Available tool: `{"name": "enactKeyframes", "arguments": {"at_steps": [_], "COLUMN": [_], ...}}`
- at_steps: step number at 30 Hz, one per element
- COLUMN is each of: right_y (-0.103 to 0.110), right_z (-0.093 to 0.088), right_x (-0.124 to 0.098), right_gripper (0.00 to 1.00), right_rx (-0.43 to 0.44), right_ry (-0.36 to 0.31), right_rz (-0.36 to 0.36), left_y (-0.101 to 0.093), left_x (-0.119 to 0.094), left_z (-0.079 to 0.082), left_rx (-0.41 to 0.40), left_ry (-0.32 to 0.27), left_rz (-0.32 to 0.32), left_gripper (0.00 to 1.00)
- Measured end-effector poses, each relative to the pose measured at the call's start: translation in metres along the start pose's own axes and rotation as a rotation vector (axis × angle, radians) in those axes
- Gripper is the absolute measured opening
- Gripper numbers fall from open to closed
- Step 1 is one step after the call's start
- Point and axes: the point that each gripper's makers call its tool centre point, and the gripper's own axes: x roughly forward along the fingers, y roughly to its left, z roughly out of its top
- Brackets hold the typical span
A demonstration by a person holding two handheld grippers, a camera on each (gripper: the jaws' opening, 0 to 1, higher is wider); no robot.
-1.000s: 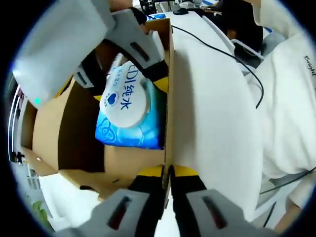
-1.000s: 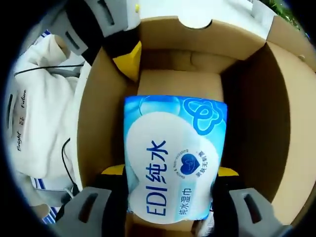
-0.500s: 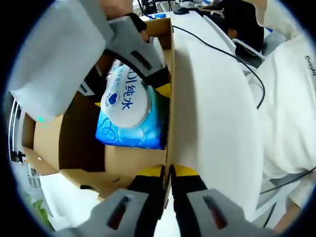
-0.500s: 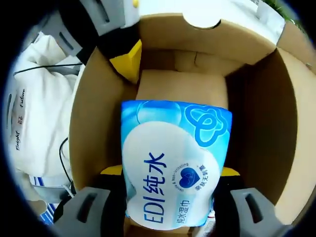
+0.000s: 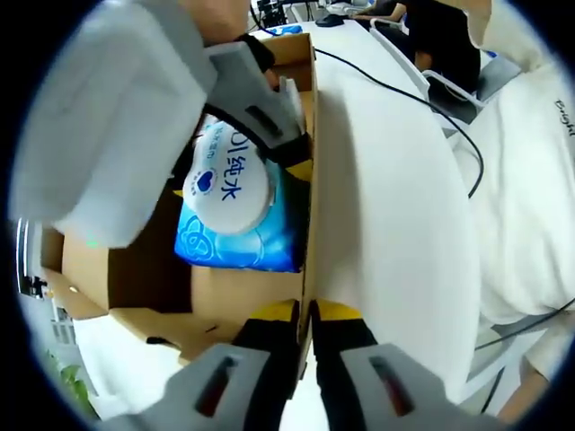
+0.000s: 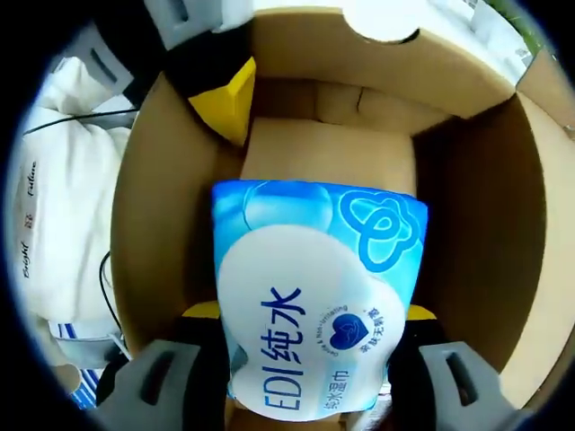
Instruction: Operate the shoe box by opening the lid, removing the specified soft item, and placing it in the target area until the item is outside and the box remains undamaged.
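As the box (image 6: 467,224) stands open, the lid stage is judged complete and the removal stage is in hand. The box is seen in the right gripper view from above, its cardboard walls surrounding the pack on all sides; in the left gripper view its near wall (image 5: 307,180) is seen edge-on. No damage to the cardboard is observed.

The wipes pack (image 6: 314,296) is recorded inside the box, apparently raised off the floor, though the gap beneath cannot be confirmed from these angles. Its long axis runs straight out from the right gripper (image 6: 310,359), along the line of the jaws, with the near end seated between them. The right jaws are closed on that near end, one at each side of the pack.

The left gripper (image 5: 305,337) is set on the box wall, its jaws drawn together over the cardboard edge, so the box is judged to be steadied by it. In that view the right gripper (image 5: 269,135) is seen over the pack (image 5: 238,206).

The right gripper alone carries the pack; a lift clear of the walls is required next.
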Motion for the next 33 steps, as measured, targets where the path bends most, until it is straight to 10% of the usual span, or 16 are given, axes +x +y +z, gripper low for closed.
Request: {"name": "enactKeyframes", "arguments": {"at_steps": [33], "right_y": [-0.015], "right_z": [0.000], "right_x": [0.003], "right_gripper": [0.69], "right_rx": [0.016], "right_ry": [-0.035], "right_rz": [-0.015], "left_y": [-0.010], "left_x": [-0.002], "left_z": [0.003], "left_rx": [-0.012], "left_ry": [0.005], "left_rz": [-0.002], "left_gripper": [0.05]}}
